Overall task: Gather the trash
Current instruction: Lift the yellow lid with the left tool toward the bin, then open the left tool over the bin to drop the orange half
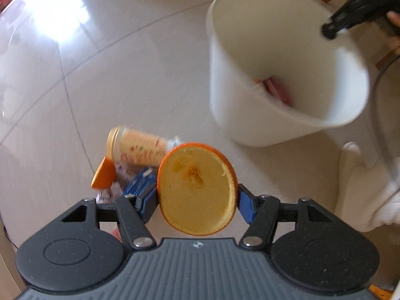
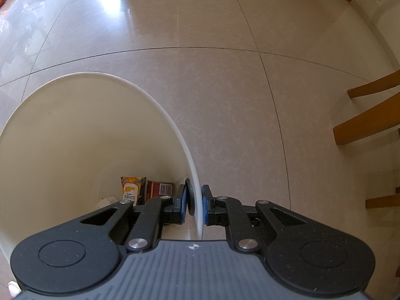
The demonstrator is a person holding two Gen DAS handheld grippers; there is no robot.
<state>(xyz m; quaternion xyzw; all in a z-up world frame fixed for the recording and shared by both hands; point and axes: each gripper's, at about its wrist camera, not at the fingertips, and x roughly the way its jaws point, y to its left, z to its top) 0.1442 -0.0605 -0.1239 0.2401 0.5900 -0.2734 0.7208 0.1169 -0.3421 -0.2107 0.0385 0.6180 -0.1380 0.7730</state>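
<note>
One orange peel half [image 1: 197, 191] clamped in my left gripper [image 1: 197, 200], bin [image 1: 282, 75] sits up and to its right, my right gripper [image 2: 197, 203] pinching the bin's rim to steady it

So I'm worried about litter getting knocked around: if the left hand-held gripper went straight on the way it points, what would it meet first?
Probably the blue carton in the floor litter just beyond the halved orange peel held by the left hand-held gripper; depth is unclear.
</note>
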